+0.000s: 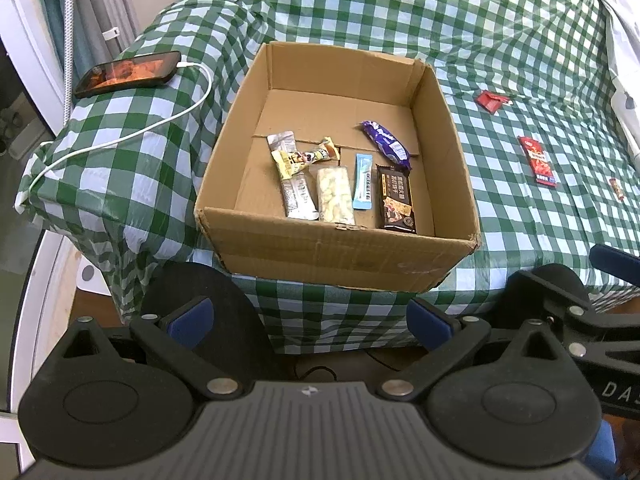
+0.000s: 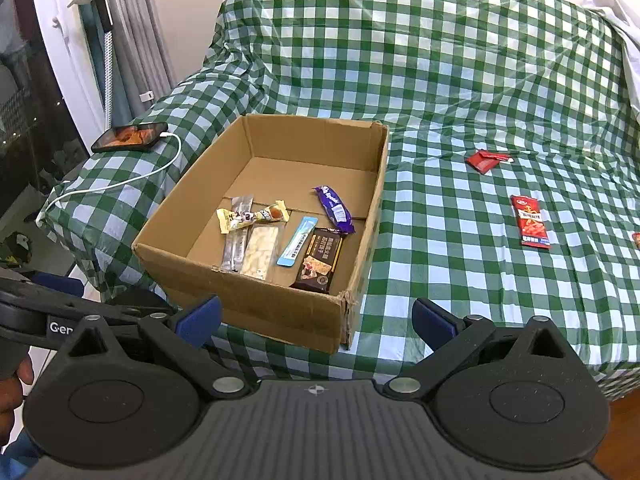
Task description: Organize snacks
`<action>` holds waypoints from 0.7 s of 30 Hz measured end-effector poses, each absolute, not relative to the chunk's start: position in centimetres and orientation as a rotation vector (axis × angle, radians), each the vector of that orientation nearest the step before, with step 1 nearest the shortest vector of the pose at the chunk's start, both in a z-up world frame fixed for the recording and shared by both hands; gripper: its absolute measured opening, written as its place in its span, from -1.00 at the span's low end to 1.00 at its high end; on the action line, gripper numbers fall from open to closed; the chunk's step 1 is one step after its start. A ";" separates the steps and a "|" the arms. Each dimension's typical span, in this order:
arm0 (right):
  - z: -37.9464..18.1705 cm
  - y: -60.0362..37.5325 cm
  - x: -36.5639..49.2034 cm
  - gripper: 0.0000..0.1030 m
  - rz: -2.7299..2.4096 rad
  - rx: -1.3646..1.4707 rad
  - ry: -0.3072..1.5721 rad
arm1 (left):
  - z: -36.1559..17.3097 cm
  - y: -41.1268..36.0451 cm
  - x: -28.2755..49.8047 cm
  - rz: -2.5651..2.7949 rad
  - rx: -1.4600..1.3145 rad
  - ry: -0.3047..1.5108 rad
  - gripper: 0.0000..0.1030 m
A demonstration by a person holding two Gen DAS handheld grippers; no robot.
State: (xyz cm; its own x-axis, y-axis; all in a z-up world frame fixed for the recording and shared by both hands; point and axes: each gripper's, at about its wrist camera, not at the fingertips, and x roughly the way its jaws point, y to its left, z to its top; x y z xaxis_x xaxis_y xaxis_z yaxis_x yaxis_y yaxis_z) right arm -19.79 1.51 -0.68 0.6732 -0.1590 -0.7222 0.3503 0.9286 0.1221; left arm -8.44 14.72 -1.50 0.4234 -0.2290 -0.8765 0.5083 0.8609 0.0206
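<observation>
While 3 red packets lie outside, box fronts grippers.

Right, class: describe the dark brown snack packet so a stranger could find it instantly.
Start at the open cardboard box on the green checked cloth. Look along its row of snacks to the end nearest the loose red packets. The dark brown packet lies there, beside the thin blue stick: the only dark wrapper, picturing a cracker.

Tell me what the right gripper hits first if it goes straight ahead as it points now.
Probably the near front wall of the cardboard box, close to its torn right corner. The open right gripper holds nothing and points at that wall; depth is unclear, so it might just clear the rim.
</observation>
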 end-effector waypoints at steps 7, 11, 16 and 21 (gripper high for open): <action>-0.8 1.7 -19.5 0.96 -0.294 0.251 0.799 | -1.3 15.0 -8.3 -0.469 0.286 1.026 0.99; -0.9 1.6 -19.4 0.96 -0.291 0.248 0.799 | -1.2 14.8 -8.2 -0.471 0.295 1.009 0.99; -0.9 1.0 -19.2 0.96 -0.289 0.249 0.786 | -0.9 14.1 -8.0 -0.475 0.323 0.978 0.99; -0.9 0.4 -18.7 0.96 -0.292 0.245 0.770 | -0.6 12.9 -7.2 -0.479 0.351 0.962 0.99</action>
State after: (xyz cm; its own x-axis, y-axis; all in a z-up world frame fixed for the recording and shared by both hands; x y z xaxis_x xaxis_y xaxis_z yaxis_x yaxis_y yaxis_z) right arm -18.75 0.37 -0.91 0.6814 -0.1686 -0.7123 0.3456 0.9319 0.1101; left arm -7.17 12.94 -0.62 0.4818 -0.2319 -0.8450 0.5348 0.8417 0.0739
